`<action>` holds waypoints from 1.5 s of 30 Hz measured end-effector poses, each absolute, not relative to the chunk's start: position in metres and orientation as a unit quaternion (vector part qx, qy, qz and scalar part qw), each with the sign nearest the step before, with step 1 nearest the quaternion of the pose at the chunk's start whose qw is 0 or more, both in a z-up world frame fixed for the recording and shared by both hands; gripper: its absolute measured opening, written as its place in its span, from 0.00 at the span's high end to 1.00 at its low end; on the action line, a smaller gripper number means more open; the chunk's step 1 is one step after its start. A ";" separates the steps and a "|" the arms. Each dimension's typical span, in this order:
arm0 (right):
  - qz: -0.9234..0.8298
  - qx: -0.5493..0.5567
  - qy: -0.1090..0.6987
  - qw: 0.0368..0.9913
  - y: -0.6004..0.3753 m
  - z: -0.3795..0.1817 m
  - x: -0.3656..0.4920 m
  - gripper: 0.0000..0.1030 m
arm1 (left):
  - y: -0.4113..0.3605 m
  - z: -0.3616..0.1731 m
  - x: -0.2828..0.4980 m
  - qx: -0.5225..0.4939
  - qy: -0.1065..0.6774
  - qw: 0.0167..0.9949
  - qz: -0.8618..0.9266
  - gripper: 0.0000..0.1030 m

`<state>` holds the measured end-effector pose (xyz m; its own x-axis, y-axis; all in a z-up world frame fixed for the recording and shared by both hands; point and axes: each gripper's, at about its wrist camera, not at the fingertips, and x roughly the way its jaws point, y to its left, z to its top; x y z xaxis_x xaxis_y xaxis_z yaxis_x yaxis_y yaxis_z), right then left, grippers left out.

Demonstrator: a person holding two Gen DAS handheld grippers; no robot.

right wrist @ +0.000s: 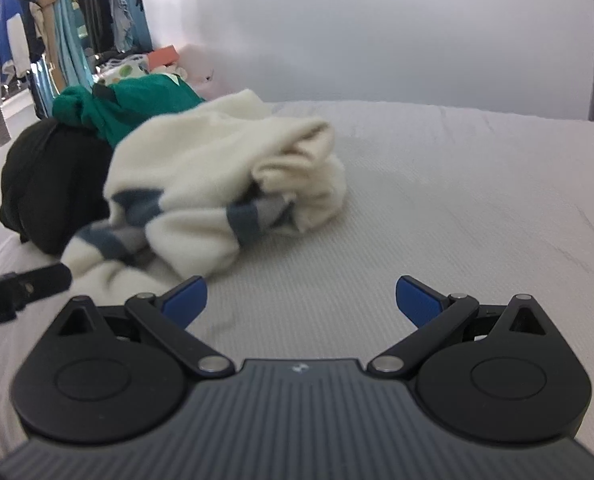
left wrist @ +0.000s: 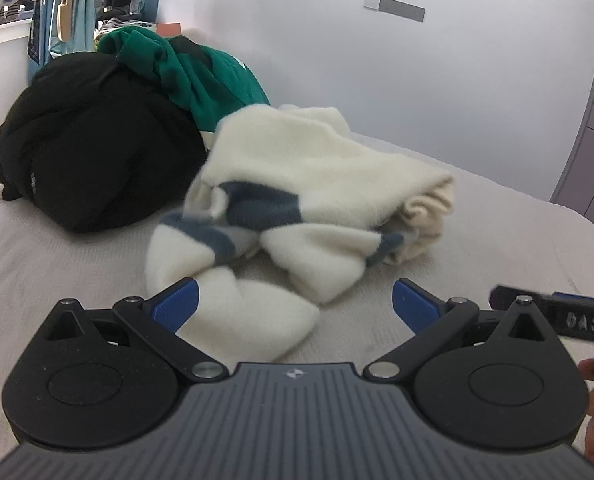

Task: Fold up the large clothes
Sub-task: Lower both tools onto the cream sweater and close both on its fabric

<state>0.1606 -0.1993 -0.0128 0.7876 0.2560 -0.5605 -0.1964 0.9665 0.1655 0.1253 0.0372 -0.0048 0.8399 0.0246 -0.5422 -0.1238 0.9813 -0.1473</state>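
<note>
Left wrist view: left gripper (left wrist: 295,300) is hovering low over the pale grey ribbed bedspread (left wrist: 49,264), jaws spread wide, gripping nothing.
Left blue pad (left wrist: 175,304): is lying against a trailing end of the cream fleece sweater with blue-grey bands (left wrist: 317,168).
Sweater: is lying crumpled on the bedspread, just ahead of both grippers.
Black garment heap (left wrist: 93,140): is sitting left of the sweater, touching it.
Green garment (left wrist: 201,76): is resting behind the sweater, atop the black heap.
Right wrist view: right gripper (right wrist: 301,300) is hovering right of the sweater, jaws fully apart, empty.
Hanging clothes (right wrist: 57,20): are crowding the far-left background beyond the sweater.
</note>
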 end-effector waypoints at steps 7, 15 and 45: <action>0.104 0.091 0.324 0.936 -0.196 -0.032 0.227 0.10 | 0.035 -0.029 0.176 -0.094 0.297 0.950 0.019 0.00; 0.116 0.149 0.312 0.931 -0.200 -0.063 0.278 0.20 | 0.025 -0.069 0.217 -0.077 0.273 0.959 -0.011 0.00; 0.238 0.078 0.275 0.928 -0.144 -0.070 0.280 0.90 | 0.043 -0.113 0.233 -0.044 0.284 0.958 0.021 0.56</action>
<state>0.2804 -0.1443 -0.0696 0.7353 0.4853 -0.4731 -0.3990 0.8742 0.2766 0.2326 0.0428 -0.1126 0.8378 0.0157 -0.5457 -0.0659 0.9952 -0.0725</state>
